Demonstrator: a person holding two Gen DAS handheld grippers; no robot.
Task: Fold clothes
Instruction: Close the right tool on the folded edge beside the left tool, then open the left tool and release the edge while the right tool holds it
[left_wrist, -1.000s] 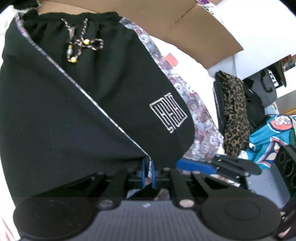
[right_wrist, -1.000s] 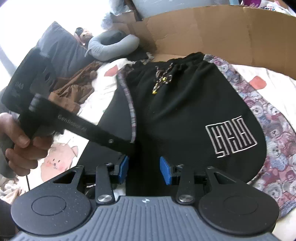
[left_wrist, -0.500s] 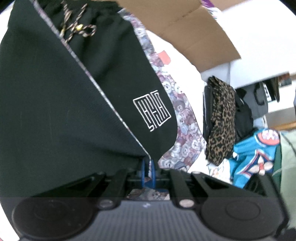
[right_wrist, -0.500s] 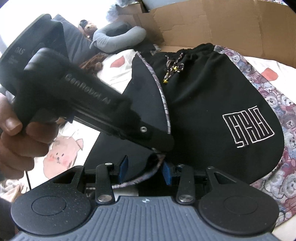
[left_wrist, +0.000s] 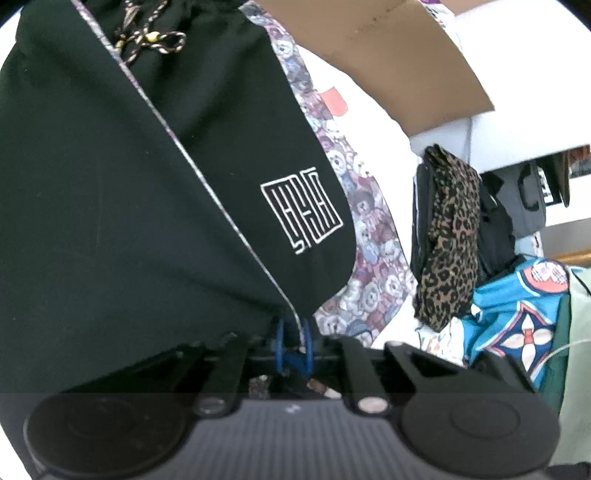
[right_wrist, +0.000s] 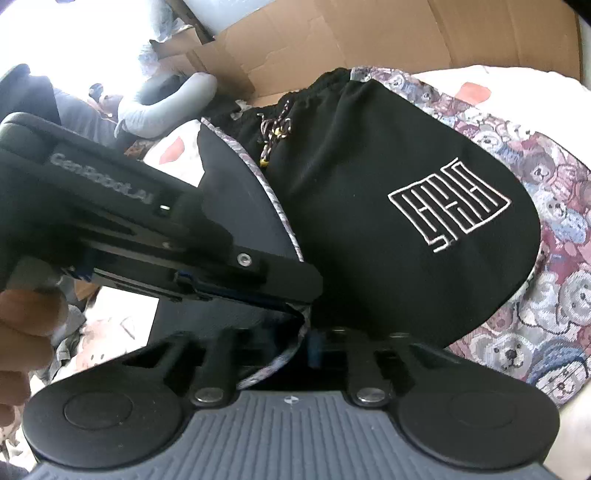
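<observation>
Moved: left gripper (left_wrist: 293, 341) nearer | shorts (left_wrist: 129, 184) half-folded | left fingers pinch hem; right unclear

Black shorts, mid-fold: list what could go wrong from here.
1. The left gripper pinches only the trimmed corner of the black shorts; so thin a hold might slip and let the folded leg drop back.
2. The drawstring lies loose near the fold line and could get trapped inside.
3. The two grippers are crowded together over the hem; the right gripper could knock the left one or snag the trim.
</observation>
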